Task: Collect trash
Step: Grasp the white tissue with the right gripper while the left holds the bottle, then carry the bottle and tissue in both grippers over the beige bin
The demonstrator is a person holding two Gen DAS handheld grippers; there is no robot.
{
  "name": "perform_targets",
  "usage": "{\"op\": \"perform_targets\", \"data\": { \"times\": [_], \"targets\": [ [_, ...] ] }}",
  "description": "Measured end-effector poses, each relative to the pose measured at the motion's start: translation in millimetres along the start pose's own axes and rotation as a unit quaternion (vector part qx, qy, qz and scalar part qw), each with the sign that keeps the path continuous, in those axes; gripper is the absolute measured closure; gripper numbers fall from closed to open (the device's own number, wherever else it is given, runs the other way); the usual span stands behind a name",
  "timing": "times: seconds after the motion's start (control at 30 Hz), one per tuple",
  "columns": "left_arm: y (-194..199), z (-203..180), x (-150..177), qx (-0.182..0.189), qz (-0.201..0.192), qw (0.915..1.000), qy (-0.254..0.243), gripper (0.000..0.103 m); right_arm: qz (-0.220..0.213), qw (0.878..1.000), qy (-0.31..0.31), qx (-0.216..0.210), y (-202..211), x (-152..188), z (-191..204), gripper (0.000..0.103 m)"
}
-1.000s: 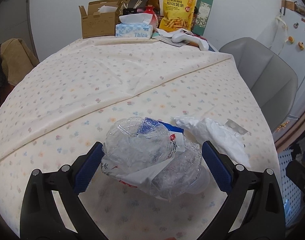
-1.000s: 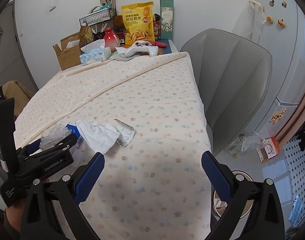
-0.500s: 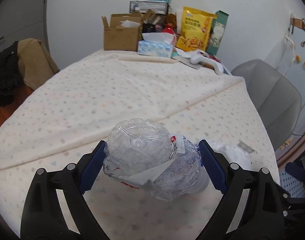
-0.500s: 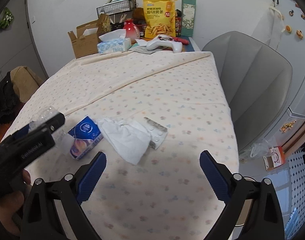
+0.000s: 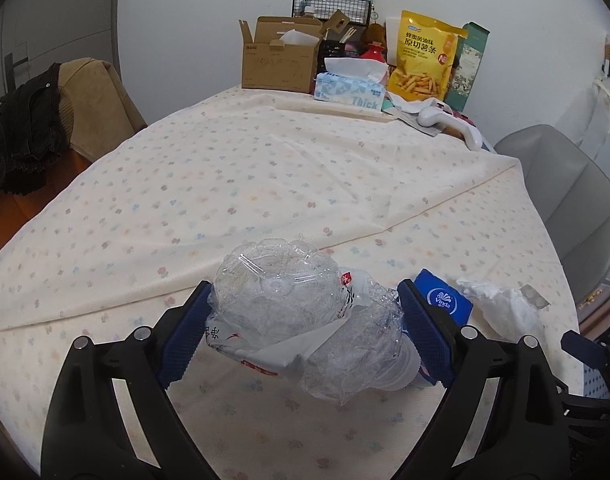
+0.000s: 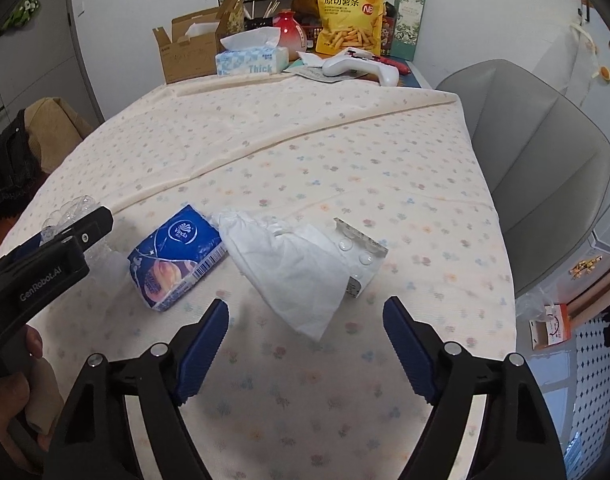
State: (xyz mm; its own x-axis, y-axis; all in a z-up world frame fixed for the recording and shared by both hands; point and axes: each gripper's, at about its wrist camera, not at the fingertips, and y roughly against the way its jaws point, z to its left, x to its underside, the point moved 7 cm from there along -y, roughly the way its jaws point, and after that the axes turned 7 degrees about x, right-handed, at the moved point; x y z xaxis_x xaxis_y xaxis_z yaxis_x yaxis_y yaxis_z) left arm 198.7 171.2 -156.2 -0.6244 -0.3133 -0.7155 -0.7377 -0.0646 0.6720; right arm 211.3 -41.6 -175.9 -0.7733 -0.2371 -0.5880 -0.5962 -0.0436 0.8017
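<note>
My left gripper (image 5: 305, 336) is shut on a crushed clear plastic bottle (image 5: 293, 312) and holds it lifted above the table. In the right wrist view the left gripper (image 6: 45, 252) is at the left with the bottle (image 6: 71, 208) showing past it. My right gripper (image 6: 305, 340) is open and empty, just short of a crumpled white tissue (image 6: 289, 256). A blue tissue pack (image 6: 177, 256) lies left of the tissue and an empty pill blister (image 6: 359, 248) lies at its right edge. The pack (image 5: 445, 300) and tissue (image 5: 501, 304) also show in the left wrist view.
The table wears a floral cloth (image 6: 305, 148). At its far end stand a cardboard box (image 6: 189, 48), a tissue box (image 6: 251, 58), a yellow snack bag (image 6: 351, 12), a green carton (image 6: 411, 14) and a white controller (image 6: 357, 66). A grey chair (image 6: 533, 152) stands at the right.
The left gripper has lifted the bottle off the table and drawn it left, uncovering the blue tissue pack. The right gripper has moved in toward the tissue.
</note>
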Motion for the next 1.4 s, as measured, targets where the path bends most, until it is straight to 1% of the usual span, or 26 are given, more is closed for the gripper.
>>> {"op": "perform_targets", "data": {
  "times": [0.07,0.1,0.17,0.2,0.23,0.33,0.43,0.67,0.77,0.97,1.2,1.4],
  "targets": [
    [-1.7,1.8,1.8,0.000,0.002,1.0000,0.003,0.013,0.004,1.000,0.003,0.001,-4.2,-0.6,2.6,0.030],
    [-2.9,3.0,2.7,0.001,0.003,1.0000,0.005,0.013,0.006,1.000,0.004,0.001,-6.3,-0.8,3.7,0.035],
    [-4.5,5.1,4.4,0.002,0.006,1.0000,0.008,0.013,0.017,1.000,0.005,-0.001,-12.0,0.2,6.3,0.051],
    [-4.4,5.8,5.4,0.002,0.006,0.9999,0.009,0.013,0.023,1.000,0.004,-0.004,-14.2,1.3,7.6,0.069],
    [-4.0,6.3,5.8,0.003,0.006,0.9999,0.010,0.013,0.028,1.000,0.004,-0.009,-15.7,2.5,9.0,0.083],
    [-0.1,8.2,5.6,0.003,0.002,0.9999,0.014,0.013,0.030,0.999,0.008,-0.015,-13.1,4.2,12.3,0.098],
    [6.4,8.8,4.7,0.005,-0.004,0.9999,0.016,0.013,0.020,1.000,0.015,-0.017,-3.3,3.6,14.9,0.102],
    [25.4,5.5,3.2,0.013,-0.019,0.9996,0.017,0.013,0.000,1.000,0.017,-0.019,24.8,5.2,13.2,0.102],
    [32.1,0.8,3.3,0.016,-0.024,0.9995,0.014,0.013,-0.010,1.000,0.013,-0.018,37.4,6.5,7.4,0.102],
    [40.1,-10.8,2.5,0.023,-0.029,0.9993,0.007,0.013,-0.017,1.000,0.001,-0.018,49.8,9.5,-6.3,0.102],
    [53.4,-34.4,-2.0,0.035,-0.042,0.9985,-0.009,0.013,-0.040,0.999,-0.019,-0.011,72.5,4.6,-28.2,0.102],
    [65.0,-61.8,-3.0,0.049,-0.050,0.9972,-0.029,0.013,-0.057,0.998,-0.039,-0.004,93.3,8.0,-53.9,0.102]
  ]
}}
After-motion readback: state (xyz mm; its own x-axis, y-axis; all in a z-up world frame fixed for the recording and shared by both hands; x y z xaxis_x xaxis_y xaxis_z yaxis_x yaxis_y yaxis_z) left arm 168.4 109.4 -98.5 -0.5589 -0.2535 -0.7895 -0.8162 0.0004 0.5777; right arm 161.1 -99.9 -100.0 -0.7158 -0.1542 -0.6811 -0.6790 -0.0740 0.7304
